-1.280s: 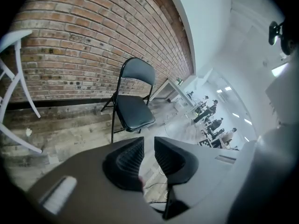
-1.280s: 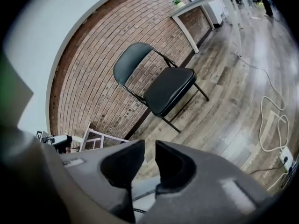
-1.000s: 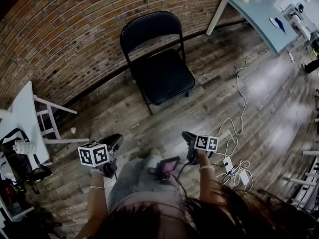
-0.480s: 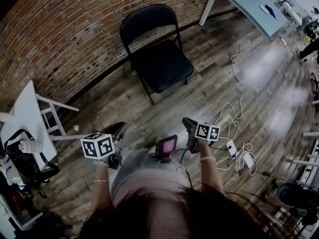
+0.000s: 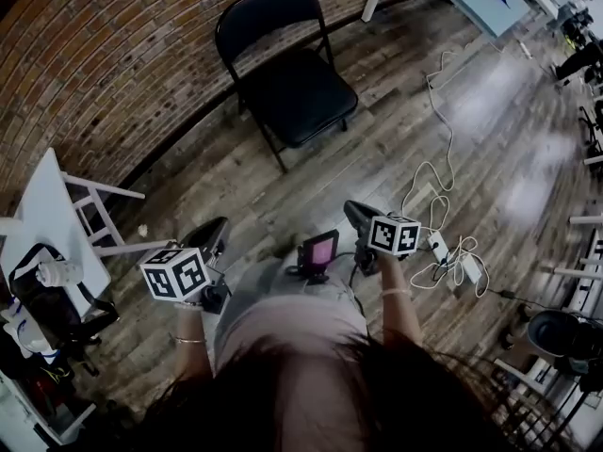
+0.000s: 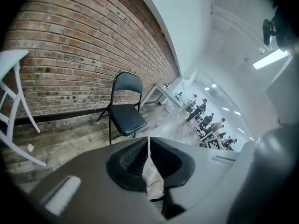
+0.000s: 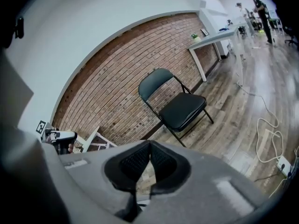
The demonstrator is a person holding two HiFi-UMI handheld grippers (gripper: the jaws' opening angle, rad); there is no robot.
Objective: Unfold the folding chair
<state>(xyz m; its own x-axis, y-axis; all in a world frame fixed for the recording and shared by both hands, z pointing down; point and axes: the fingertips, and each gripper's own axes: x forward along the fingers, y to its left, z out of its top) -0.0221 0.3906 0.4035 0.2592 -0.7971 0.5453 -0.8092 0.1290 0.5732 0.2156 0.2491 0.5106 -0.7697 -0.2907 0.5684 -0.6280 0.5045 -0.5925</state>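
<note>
**Chair already open, both grippers empty**

We read the task as done. The folding chair (image 5: 297,92) stands open on the wooden floor (image 5: 311,191), seat down flat and back upright. All the legs we can see are on the boards. It sits at the far edge of the floor, just beside the foot of the brick wall (image 5: 104,55).

The left gripper (image 5: 212,238) is well apart from the chair, held close to the person's body. Its jaws have just been closing, and in its own view they meet with only a thin slit and nothing between them. The right gripper (image 5: 358,217) is the same: near the body, jaws just closed, pads together, nothing held. Both point across the floor toward the chair, and neither touches it.

We see nothing left to unfold. We can't confirm from these views whether the frame is fully locked out, but the seat looks level. We judge no step remains.
</note>
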